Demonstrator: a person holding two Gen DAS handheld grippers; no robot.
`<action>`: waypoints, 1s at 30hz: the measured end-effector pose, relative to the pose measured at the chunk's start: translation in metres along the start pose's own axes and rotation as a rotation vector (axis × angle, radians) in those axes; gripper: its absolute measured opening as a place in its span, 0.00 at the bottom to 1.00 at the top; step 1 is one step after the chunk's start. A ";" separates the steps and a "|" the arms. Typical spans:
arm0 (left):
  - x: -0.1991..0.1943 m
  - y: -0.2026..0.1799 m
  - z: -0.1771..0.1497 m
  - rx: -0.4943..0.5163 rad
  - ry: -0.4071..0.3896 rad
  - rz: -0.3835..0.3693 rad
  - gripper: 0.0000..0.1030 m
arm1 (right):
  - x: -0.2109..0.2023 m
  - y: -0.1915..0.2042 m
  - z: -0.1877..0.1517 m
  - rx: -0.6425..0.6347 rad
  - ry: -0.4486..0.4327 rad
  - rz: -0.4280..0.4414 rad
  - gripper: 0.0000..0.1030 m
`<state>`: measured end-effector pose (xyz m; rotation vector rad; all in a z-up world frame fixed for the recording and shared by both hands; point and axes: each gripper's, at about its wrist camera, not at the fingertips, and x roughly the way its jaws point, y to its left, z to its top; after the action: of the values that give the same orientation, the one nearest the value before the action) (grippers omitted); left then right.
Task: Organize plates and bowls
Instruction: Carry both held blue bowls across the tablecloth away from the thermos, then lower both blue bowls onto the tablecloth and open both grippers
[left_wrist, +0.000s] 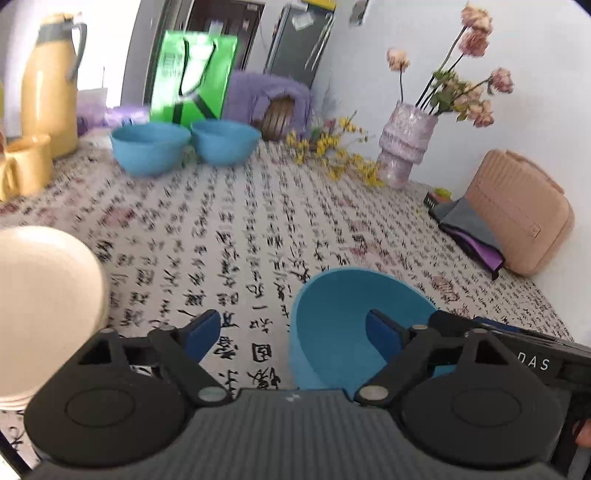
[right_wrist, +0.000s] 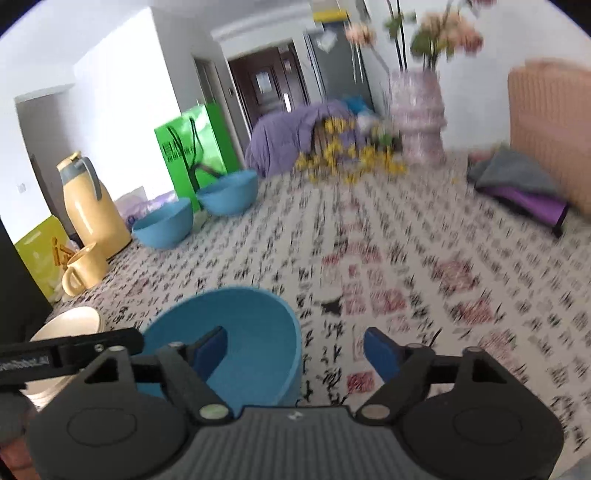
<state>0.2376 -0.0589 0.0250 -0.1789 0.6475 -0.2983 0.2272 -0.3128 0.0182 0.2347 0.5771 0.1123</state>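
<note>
A smooth, round blue bowl (left_wrist: 343, 325) sits on the calligraphy-print tablecloth (left_wrist: 258, 229) near its front edge, unheld between the spread left gripper (left_wrist: 293, 334) and right gripper (right_wrist: 295, 350).

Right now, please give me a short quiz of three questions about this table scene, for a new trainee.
1. How many blue bowls are on the table?
2. True or false: the left gripper is shut on the near blue bowl.
3. The cream plates lie on which side of the near blue bowl in the left wrist view: A left, B right?

Key: 1. three (two far bowls); 2. false; 3. A.
</note>
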 end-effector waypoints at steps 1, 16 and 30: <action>-0.008 0.001 -0.001 -0.002 -0.020 -0.002 0.87 | -0.005 0.001 -0.001 -0.011 -0.020 -0.002 0.80; -0.116 0.017 -0.085 0.070 -0.300 0.258 0.97 | -0.089 0.041 -0.076 -0.218 -0.342 0.141 0.92; -0.152 0.035 -0.120 0.051 -0.328 0.353 1.00 | -0.104 0.067 -0.111 -0.219 -0.320 0.227 0.92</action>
<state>0.0559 0.0159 0.0078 -0.0596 0.3362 0.0560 0.0765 -0.2454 -0.0002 0.1008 0.2159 0.3488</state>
